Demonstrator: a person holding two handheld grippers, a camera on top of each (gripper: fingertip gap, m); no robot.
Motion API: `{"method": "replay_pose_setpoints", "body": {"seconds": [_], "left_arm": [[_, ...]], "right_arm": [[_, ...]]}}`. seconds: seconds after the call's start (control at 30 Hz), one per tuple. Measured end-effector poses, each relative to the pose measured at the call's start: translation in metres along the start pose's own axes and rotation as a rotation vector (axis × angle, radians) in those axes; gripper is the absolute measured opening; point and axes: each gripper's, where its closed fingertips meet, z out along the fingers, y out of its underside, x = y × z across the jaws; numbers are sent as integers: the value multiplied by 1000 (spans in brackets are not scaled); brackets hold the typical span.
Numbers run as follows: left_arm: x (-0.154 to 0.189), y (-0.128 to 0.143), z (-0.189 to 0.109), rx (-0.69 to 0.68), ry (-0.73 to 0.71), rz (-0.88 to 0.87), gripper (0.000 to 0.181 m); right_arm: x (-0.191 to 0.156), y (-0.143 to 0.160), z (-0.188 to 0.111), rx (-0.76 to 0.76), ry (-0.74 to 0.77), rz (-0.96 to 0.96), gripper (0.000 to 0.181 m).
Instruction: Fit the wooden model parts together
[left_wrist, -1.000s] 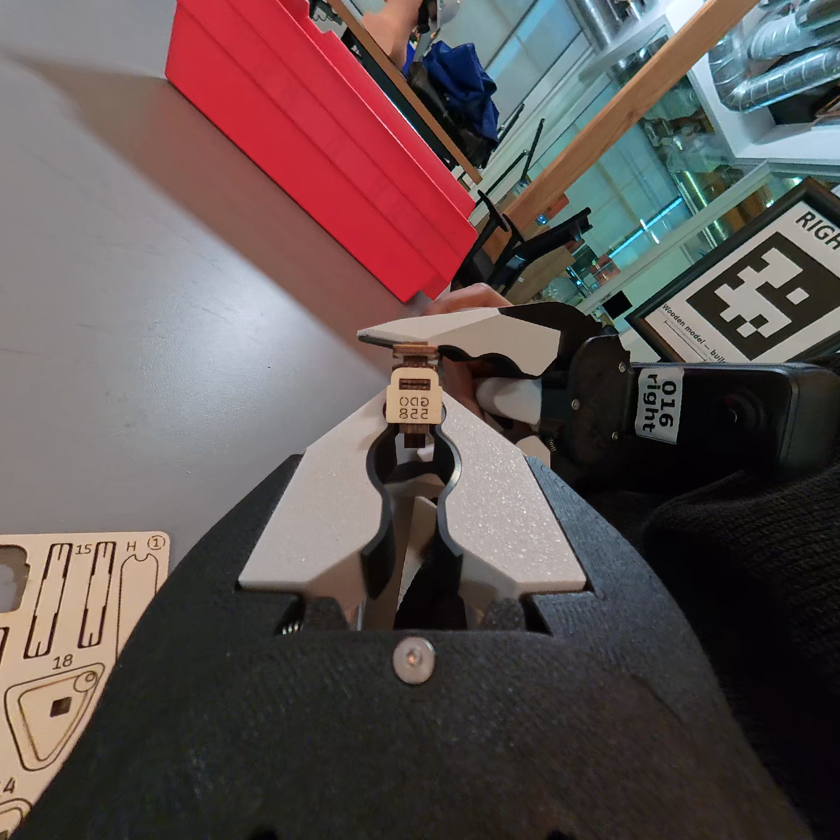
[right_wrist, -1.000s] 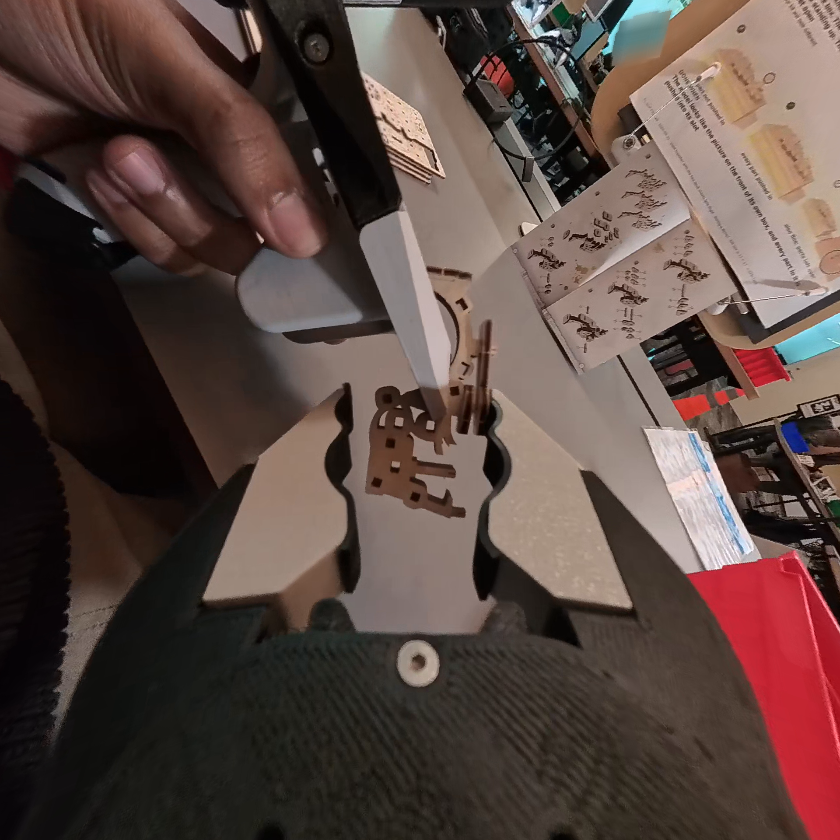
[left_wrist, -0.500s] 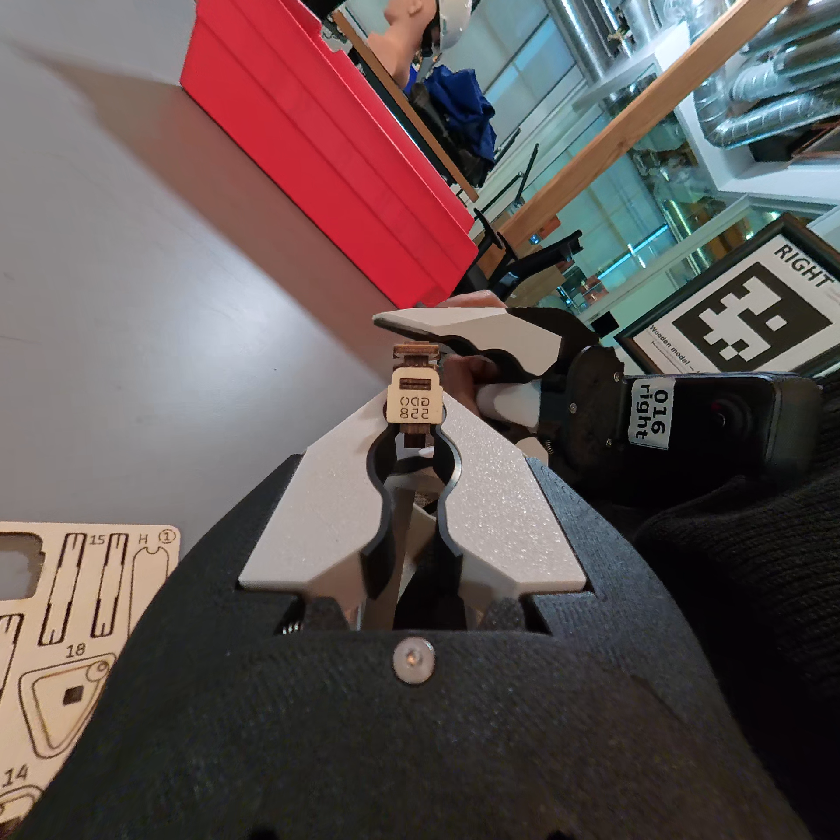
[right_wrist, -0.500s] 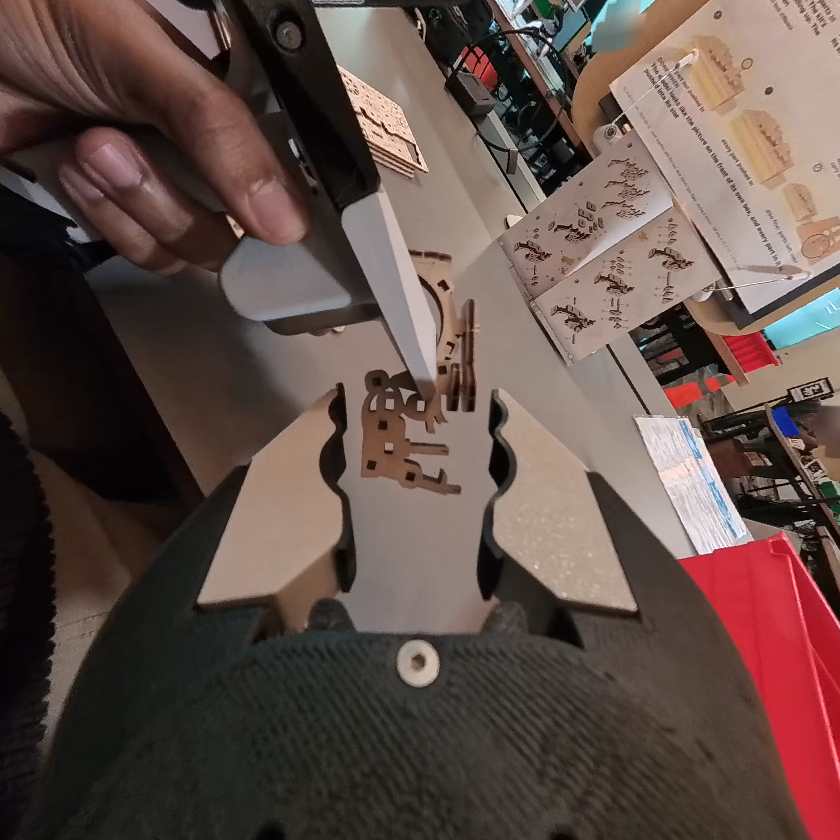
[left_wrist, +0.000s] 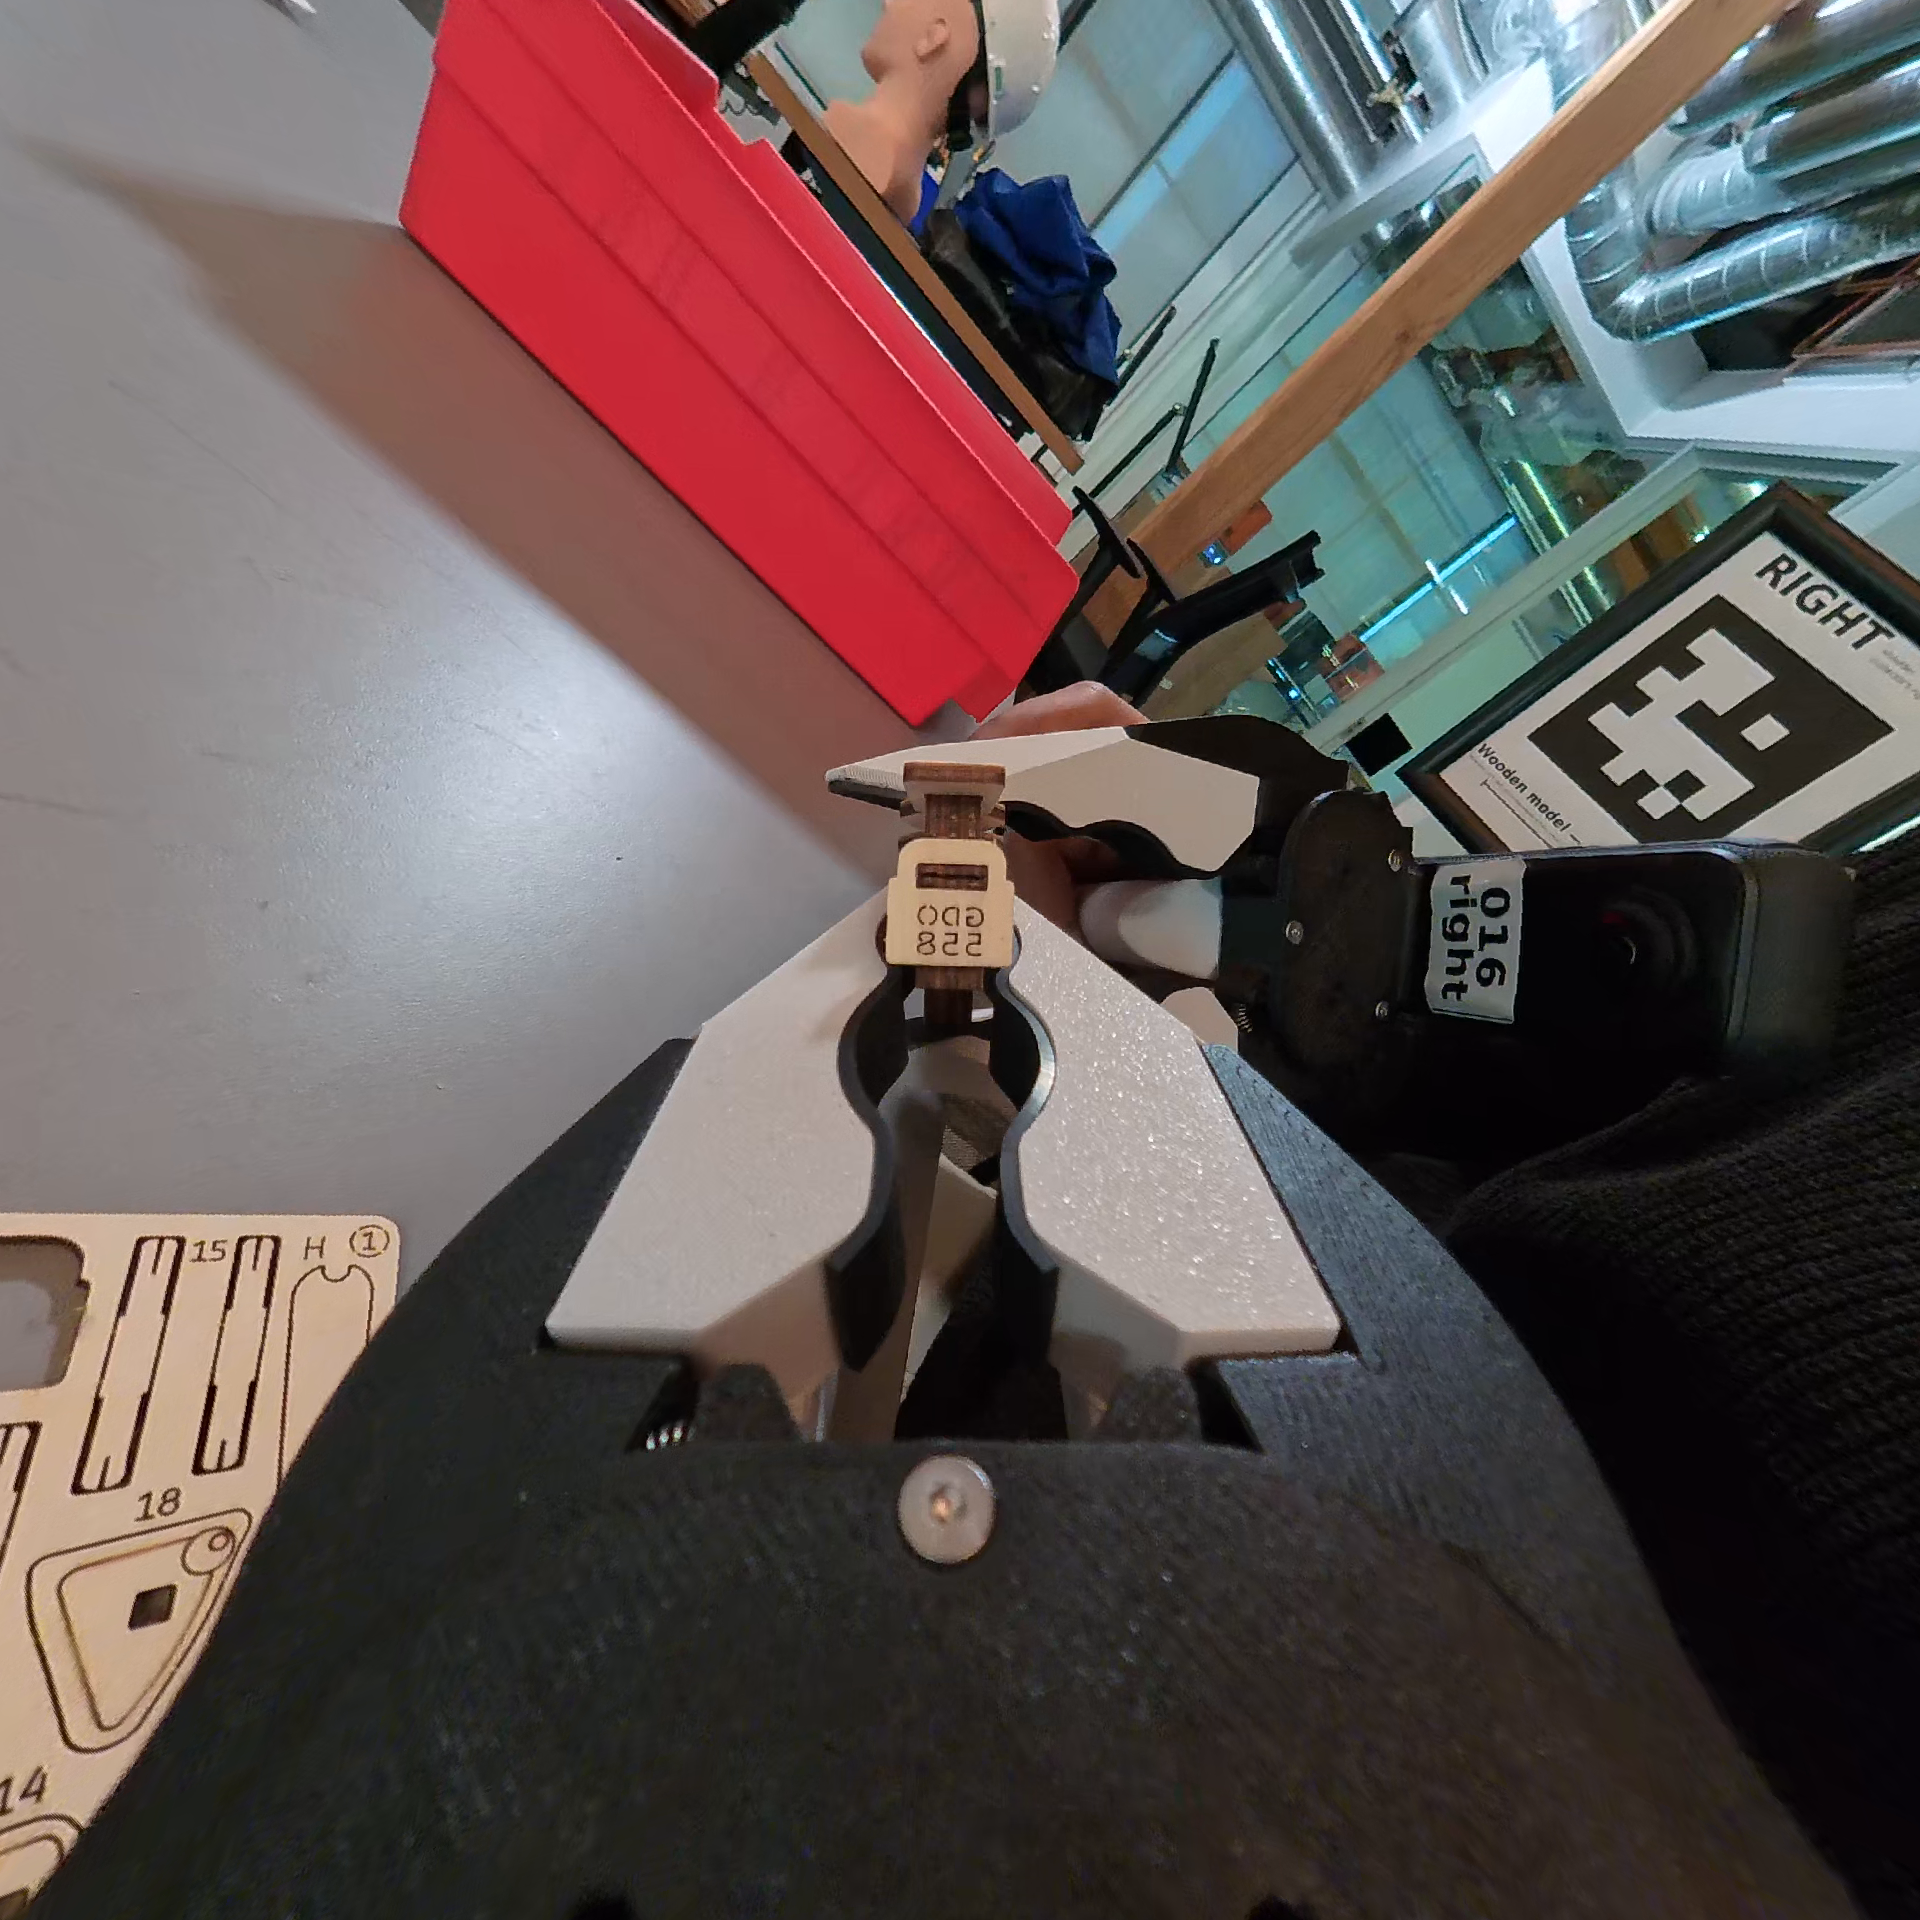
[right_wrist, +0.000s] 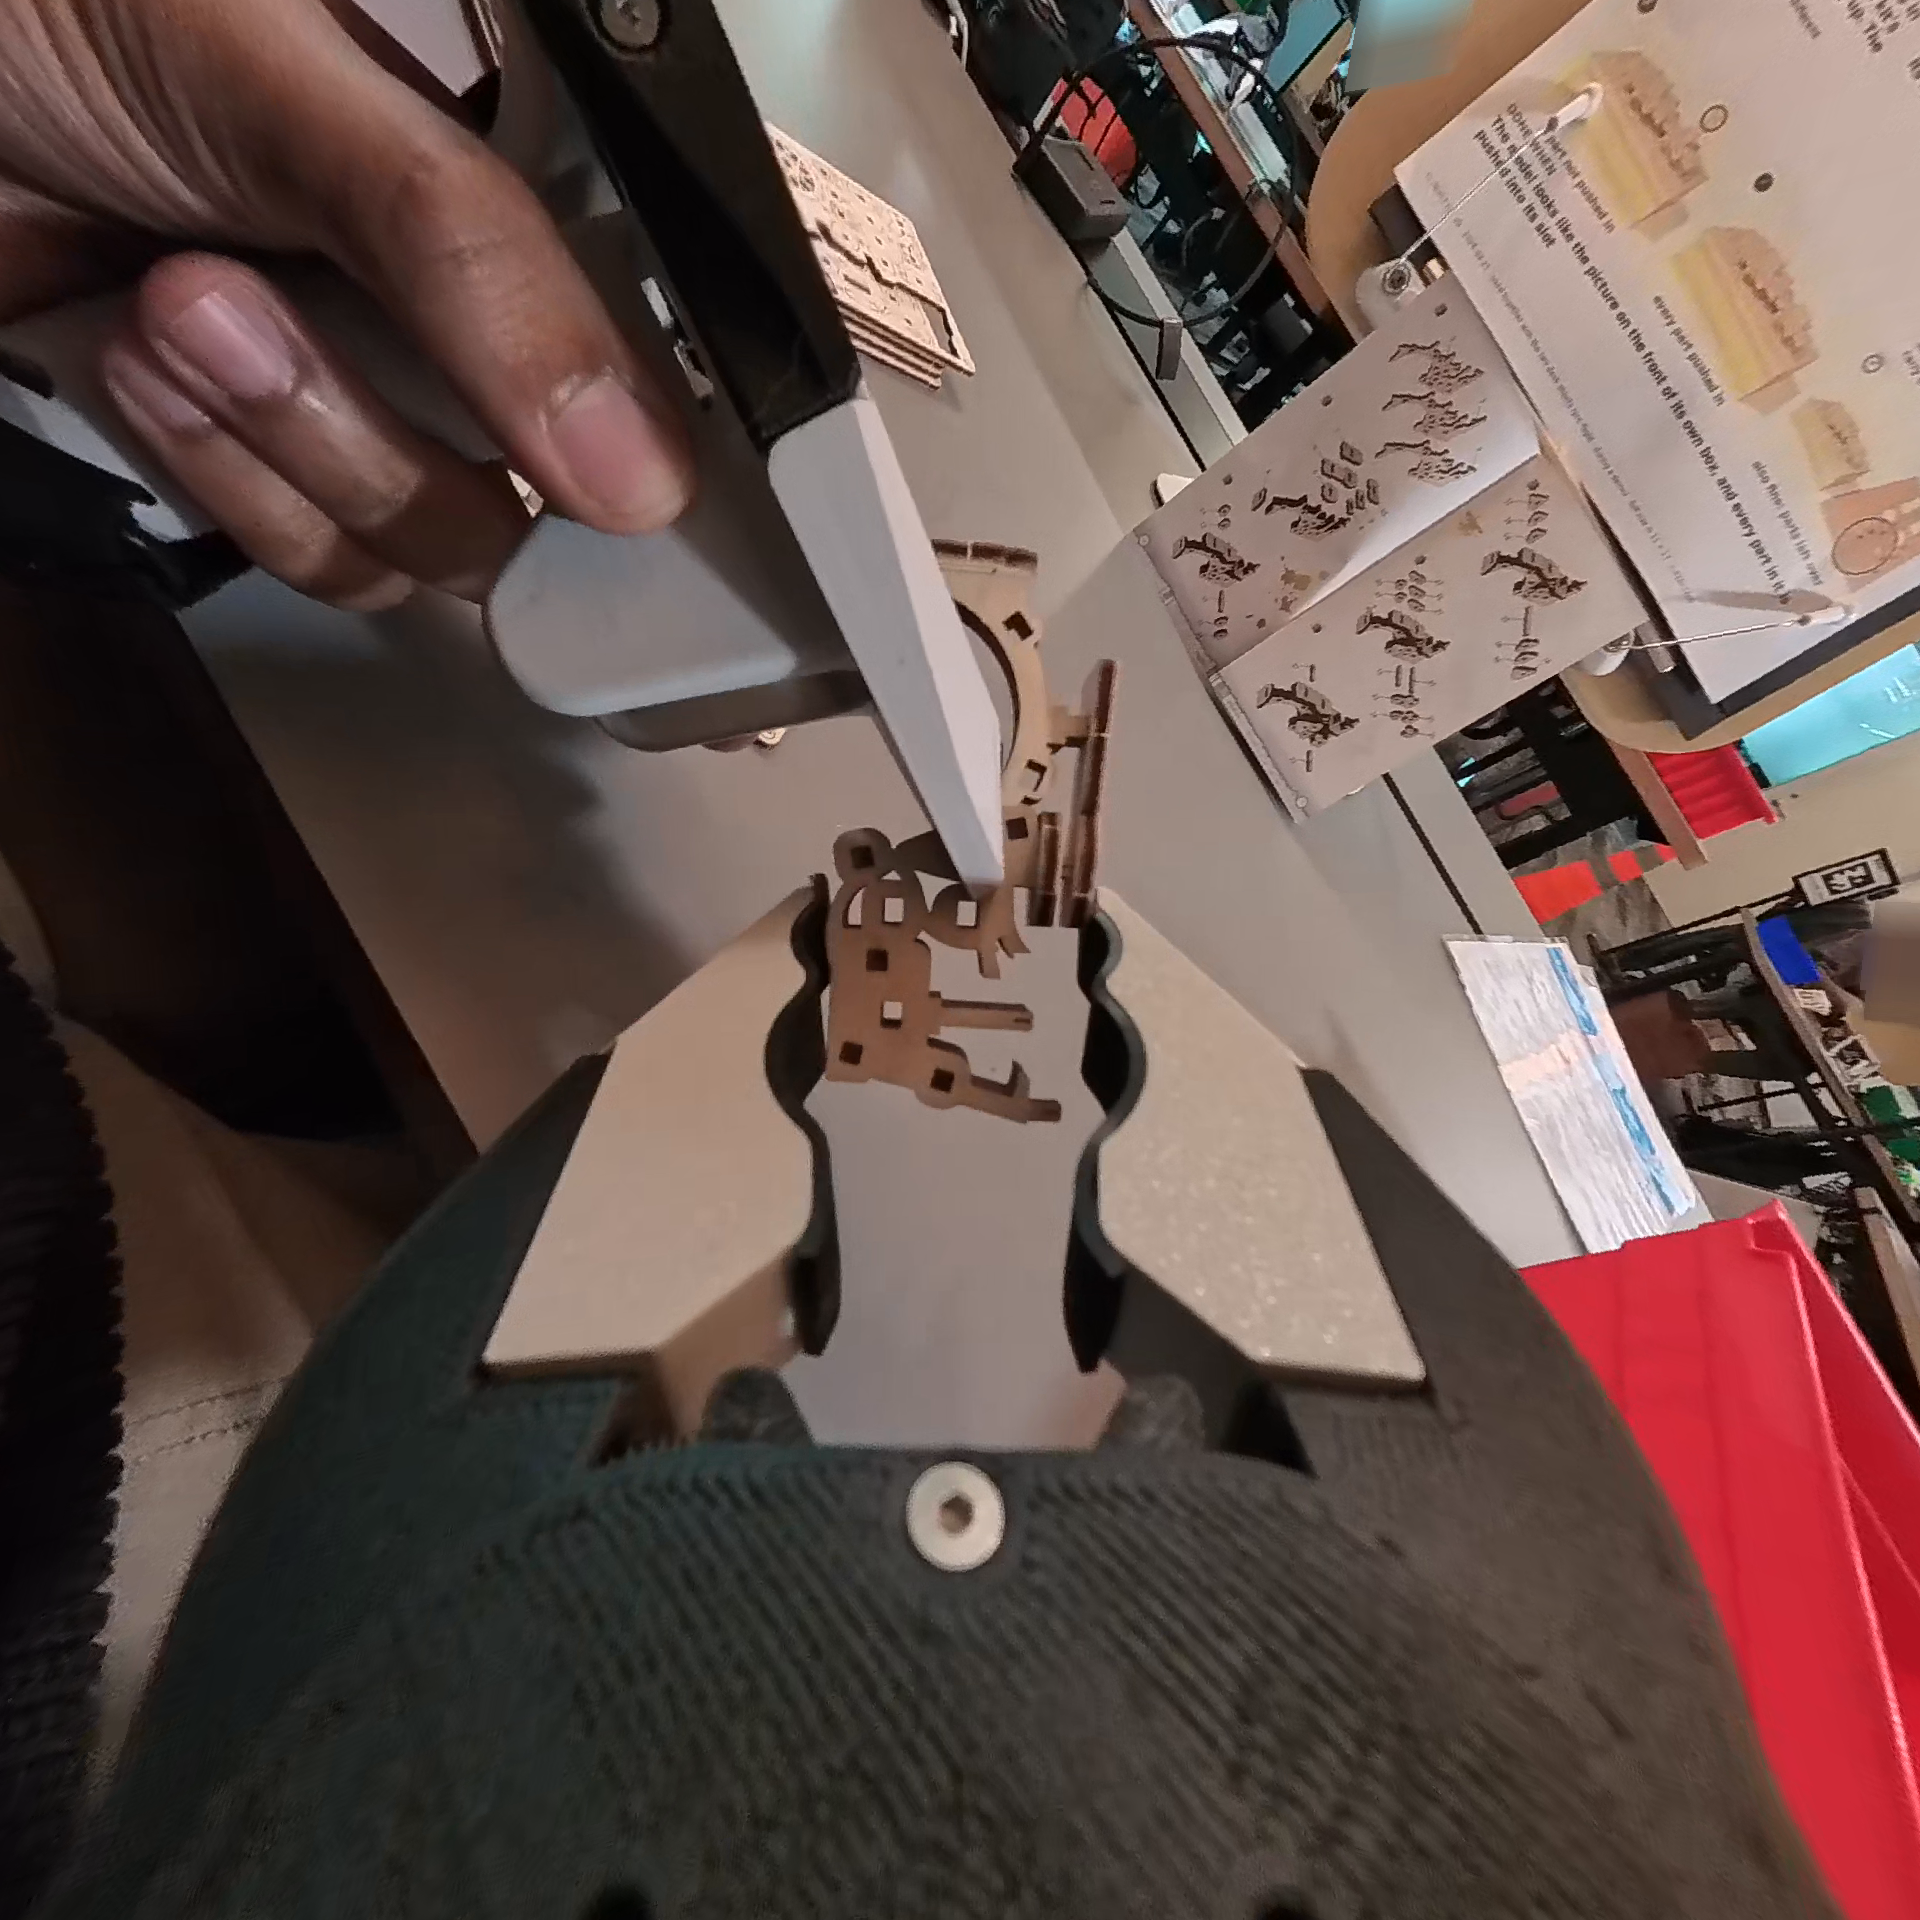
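My left gripper is shut on the wooden model, seen edge-on with a pale tag piece in front. In the right wrist view the model is a flat piece with square holes, joined to a ring part and upright plates. A hand holds the left gripper, whose white finger comes down onto the model. My right gripper is open, with a fingertip close on either side of the model. In the left wrist view its upper finger lies against the model's top end.
A red bin stands on the grey table and also shows in the right wrist view. A wooden part sheet lies near left. A stack of sheets and instruction pages lie farther off. Only a small space, under 4 cm, lies between the two pairs of fingers.
My right gripper has moved forward, so the model now sits between its fingertips, and its jaws are narrower. Its upper finger slid over the model's top end. The left gripper keeps its hold.
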Motion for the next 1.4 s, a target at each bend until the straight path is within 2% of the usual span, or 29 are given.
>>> {"method": "replay_pose_setpoints", "body": {"seconds": [0.7,1.07,1.2,1.4], "left_arm": [[1,3,1,-23,-18,61,5],[0,5,1,-39,-9,40,5],[-1,2,0,-41,-13,39,5],[-1,10,3,-79,-13,28,5]], "right_arm": [[-2,1,-1,-26,-11,-44,47],[-4,1,0,-24,-34,-18,47],[-7,-2,0,-14,-58,20,61],[-8,-4,0,-10,-57,9,62]]}}
